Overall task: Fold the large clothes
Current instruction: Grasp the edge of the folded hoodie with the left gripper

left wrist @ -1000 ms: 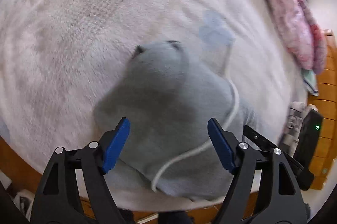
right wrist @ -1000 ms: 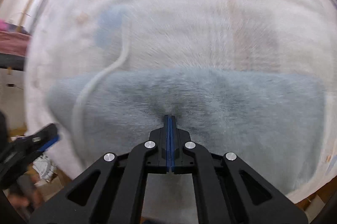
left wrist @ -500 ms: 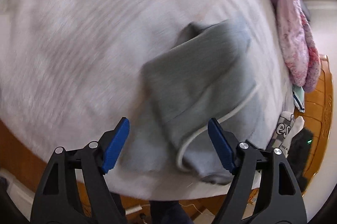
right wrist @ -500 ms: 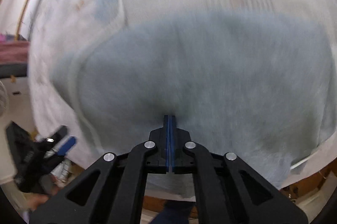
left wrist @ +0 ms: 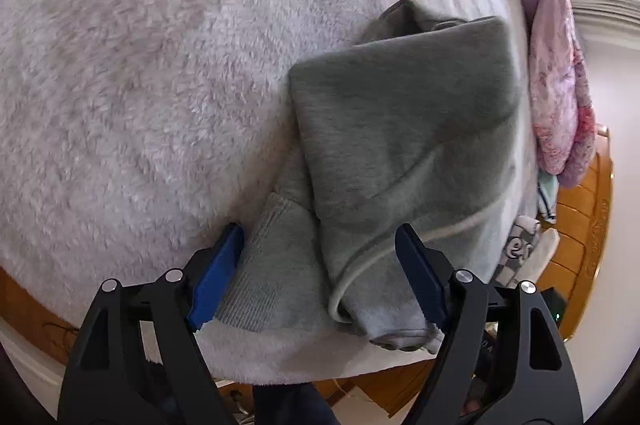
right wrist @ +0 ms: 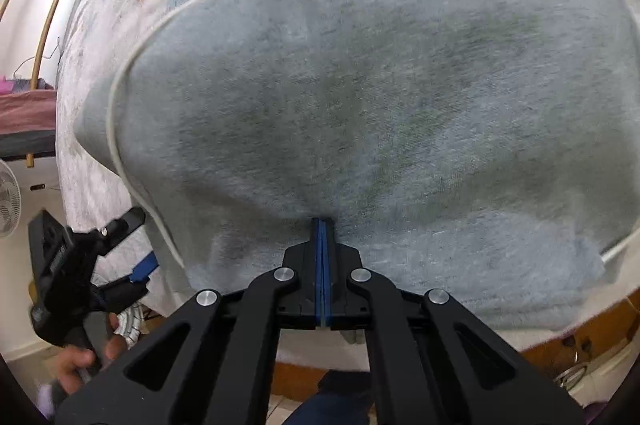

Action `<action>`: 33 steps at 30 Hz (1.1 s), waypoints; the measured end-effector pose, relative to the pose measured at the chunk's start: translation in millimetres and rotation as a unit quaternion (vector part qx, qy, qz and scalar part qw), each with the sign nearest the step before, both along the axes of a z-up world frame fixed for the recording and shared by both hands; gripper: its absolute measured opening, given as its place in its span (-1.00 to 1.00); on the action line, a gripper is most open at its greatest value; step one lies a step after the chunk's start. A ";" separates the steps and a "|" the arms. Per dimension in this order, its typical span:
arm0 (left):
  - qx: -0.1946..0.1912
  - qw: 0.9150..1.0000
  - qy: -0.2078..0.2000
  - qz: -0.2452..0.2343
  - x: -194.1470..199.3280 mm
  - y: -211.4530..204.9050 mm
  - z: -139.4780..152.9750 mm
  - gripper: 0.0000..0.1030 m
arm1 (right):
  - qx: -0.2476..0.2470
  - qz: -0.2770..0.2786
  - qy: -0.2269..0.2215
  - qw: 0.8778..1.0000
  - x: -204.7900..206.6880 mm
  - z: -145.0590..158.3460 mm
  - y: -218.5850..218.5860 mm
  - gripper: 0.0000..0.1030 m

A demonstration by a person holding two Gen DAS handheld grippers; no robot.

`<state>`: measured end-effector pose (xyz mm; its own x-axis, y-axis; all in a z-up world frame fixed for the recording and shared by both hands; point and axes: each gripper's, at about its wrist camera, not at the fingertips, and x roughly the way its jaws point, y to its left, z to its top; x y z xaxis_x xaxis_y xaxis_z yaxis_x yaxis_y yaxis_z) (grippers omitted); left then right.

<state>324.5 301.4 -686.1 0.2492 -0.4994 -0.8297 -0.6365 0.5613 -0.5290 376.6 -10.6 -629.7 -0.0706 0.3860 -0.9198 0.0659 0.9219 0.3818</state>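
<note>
Right gripper (right wrist: 321, 225) pinching near edge of grey hoodie (left wrist: 400, 129) on fleece blanket (left wrist: 140, 85); left gripper (left wrist: 320, 265) fingers spread, empty, over ribbed hem (left wrist: 260, 277).

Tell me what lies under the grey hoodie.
The grey hoodie lies on a fluffy white blanket that shows all around it. Its own ribbed hem sticks out beneath the folded top layer. Anything else under the cloth is hidden.

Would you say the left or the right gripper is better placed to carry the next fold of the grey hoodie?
Probably the right gripper: it is already shut on the grey hoodie near its edge. The left gripper is open, holding nothing.
</note>
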 end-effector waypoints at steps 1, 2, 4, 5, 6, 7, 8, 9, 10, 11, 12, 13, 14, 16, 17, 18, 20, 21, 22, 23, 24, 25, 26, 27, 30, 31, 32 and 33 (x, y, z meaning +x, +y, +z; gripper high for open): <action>0.006 1.000 0.001 -0.005 2.2 -2.1 -1.3 0.53 | 0.002 0.001 -0.001 1.000 1.6 -3.1 0.7 -1.00; 0.014 1.000 0.001 -0.013 7.0 -5.8 -1.6 0.53 | 0.004 0.001 0.001 1.000 3.2 -5.3 0.7 -1.00; 0.033 0.999 0.005 -0.031 13.8 -13.4 -0.8 0.49 | 0.006 0.006 0.002 1.000 5.9 -6.5 2.9 -1.00; 0.043 0.998 0.008 -0.037 14.7 -16.5 -0.3 0.45 | 0.009 0.005 0.001 1.000 8.0 -7.4 4.8 -1.00; 0.050 0.998 0.013 -0.042 16.4 -19.3 -0.4 0.37 | 0.011 0.001 0.000 1.000 8.2 -5.3 3.8 -1.00; 0.057 0.997 0.018 -0.047 16.7 -20.9 0.3 0.31 | 0.014 -0.006 0.000 1.000 6.6 -2.2 1.5 -1.00; 0.059 0.997 0.019 -0.047 18.7 -26.0 0.8 0.23 | 0.013 -0.010 0.003 1.000 3.9 2.7 -4.0 -1.00; 0.060 0.997 0.021 -0.046 17.9 -25.9 1.5 0.15 | 0.014 -0.018 0.007 1.000 -0.1 6.3 -7.6 -1.00; 0.057 0.997 0.020 -0.043 17.4 -26.0 1.6 0.11 | 0.018 -0.025 0.009 0.999 -3.2 7.4 -9.4 -1.00; 0.057 0.997 0.017 -0.043 17.1 -26.1 2.8 -0.04 | 0.018 -0.024 0.008 1.000 -7.9 8.8 -13.1 -1.00; 0.056 0.997 0.013 -0.046 16.0 -23.9 4.4 -0.35 | 0.017 -0.022 0.002 1.000 -11.1 7.9 -13.7 -1.00; 0.055 0.997 0.006 -0.047 16.1 -25.3 7.1 -0.48 | 0.018 -0.025 0.001 1.000 -15.7 9.0 -15.4 -1.00; 0.062 0.997 0.003 -0.048 15.5 -22.9 11.2 -0.57 | 0.022 -0.028 0.001 0.999 -20.0 8.8 -15.9 -1.00; 0.077 0.995 -0.009 -0.057 16.0 -29.4 19.5 -0.69 | 0.027 -0.030 0.001 0.999 -25.1 11.3 -21.1 -1.00; 0.072 0.996 -0.016 -0.049 13.0 -29.7 22.6 -0.73 | 0.028 -0.029 0.001 0.999 -27.1 15.0 -25.8 -1.00; 0.069 0.997 -0.022 -0.042 14.7 -31.4 26.8 -0.75 | 0.028 -0.023 -0.004 0.999 -29.0 15.7 -26.6 -1.00; 0.056 0.997 -0.041 -0.028 11.3 -30.5 39.3 -0.78 | 0.032 -0.013 -0.010 0.999 -27.4 13.1 -27.9 -1.00; 0.054 0.997 -0.055 -0.028 9.3 -29.0 48.0 -0.80 | 0.041 -0.009 -0.010 0.999 -25.8 6.0 -29.5 -1.00; 0.057 0.995 -0.072 -0.034 8.6 -32.6 61.0 -0.80 | 0.049 -0.007 -0.009 0.999 -23.7 0.7 -27.9 -1.00; 0.063 0.993 -0.092 -0.041 8.8 -39.6 76.5 -0.81 | 0.060 -0.005 -0.007 0.998 -21.6 -3.8 -29.3 -1.00; 0.063 0.991 -0.107 -0.044 9.0 -47.0 88.6 -0.83 | 0.066 0.002 -0.010 0.998 -21.0 -4.8 -30.1 -1.00; 0.063 0.990 -0.120 -0.049 8.3 -56.1 100.0 -0.84 | 0.070 0.011 -0.015 0.997 -21.6 -3.9 -31.0 -1.00; 0.073 0.987 -0.132 -0.063 9.9 -72.9 115.0 -0.84 | 0.080 0.011 -0.016 0.997 -22.3 -4.5 -33.6 -1.00; 0.079 0.984 -0.140 -0.074 9.9 -88.4 124.7 -0.84 | 0.096 0.002 -0.011 0.995 -22.5 -5.0 -40.3 -1.00; 0.099 0.975 -0.170 -0.106 13.1 -136.3 155.2 -0.85 | 0.138 -0.009 -0.012 0.990 -21.7 5.5 -62.1 -1.00; 0.105 0.971 -0.178 -0.117 14.9 -147.9 163.4 -0.85 | 0.143 -0.012 -0.022 0.989 -21.7 13.5 -71.2 -0.93; 0.113 0.966 -0.191 -0.131 18.2 -167.8 174.2 -0.85 | 0.150 -0.017 -0.038 0.988 -21.3 23.7 -83.4 -0.87; 0.116 0.963 -0.199 -0.141 20.1 -182.1 179.7 -0.85 | 0.158 -0.023 -0.055 0.986 -20.3 33.6 -98.5 -0.87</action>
